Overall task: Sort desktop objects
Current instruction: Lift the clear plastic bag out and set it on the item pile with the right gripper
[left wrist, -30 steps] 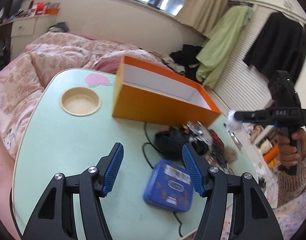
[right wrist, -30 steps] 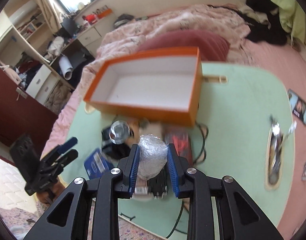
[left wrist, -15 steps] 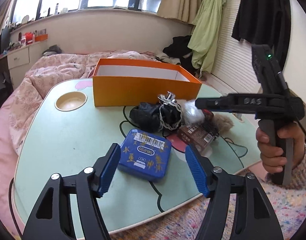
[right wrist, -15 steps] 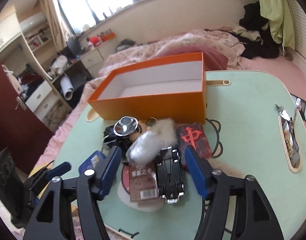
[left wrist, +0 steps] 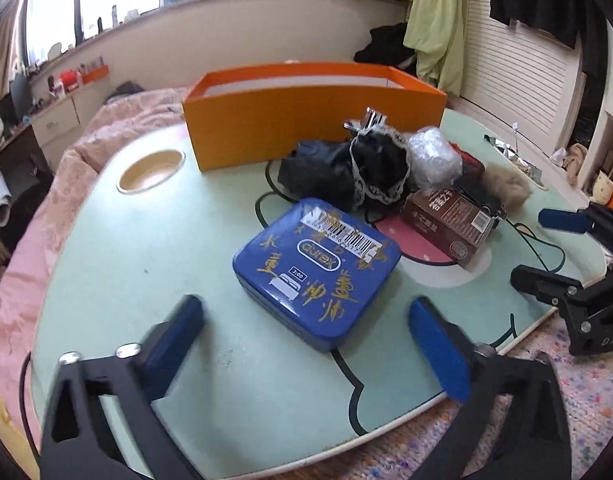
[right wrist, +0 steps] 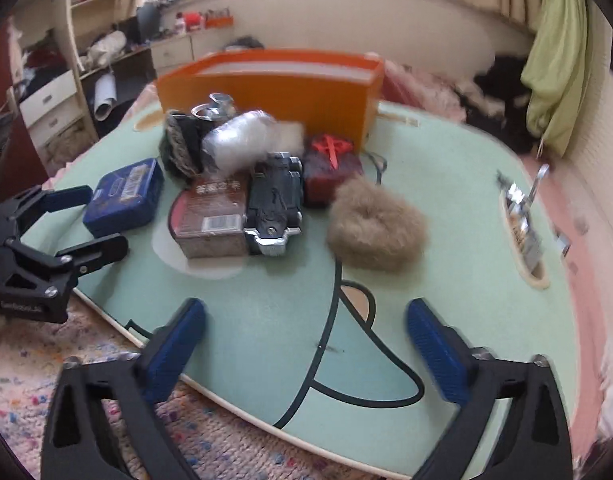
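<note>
An orange box [left wrist: 306, 108] stands at the back of the green table [left wrist: 146, 248]; it also shows in the right wrist view [right wrist: 274, 84]. In front of it lies a pile: a blue tin [left wrist: 318, 268], a black lace pouch [left wrist: 358, 168], a clear plastic wad [left wrist: 432, 156], a brown carton [left wrist: 446, 220] and a tan fur ball [right wrist: 376, 226], plus a dark toy car [right wrist: 276, 200] and a red pouch [right wrist: 332, 164]. My left gripper [left wrist: 306, 344] is open and empty, just short of the blue tin. My right gripper [right wrist: 306, 348] is open and empty over the table's front edge.
A round cup recess [left wrist: 151, 165] is sunk in the table at the left. A slot with metal clutter [right wrist: 522, 220] runs along the right side. A pink bed [left wrist: 118, 120] lies behind the table and a speckled rug [right wrist: 106, 360] below its front edge.
My right gripper let go of the plastic wad, which now lies on the pile, and pulled back to the table's front edge. My left gripper dropped lower and closer to the blue tin.
</note>
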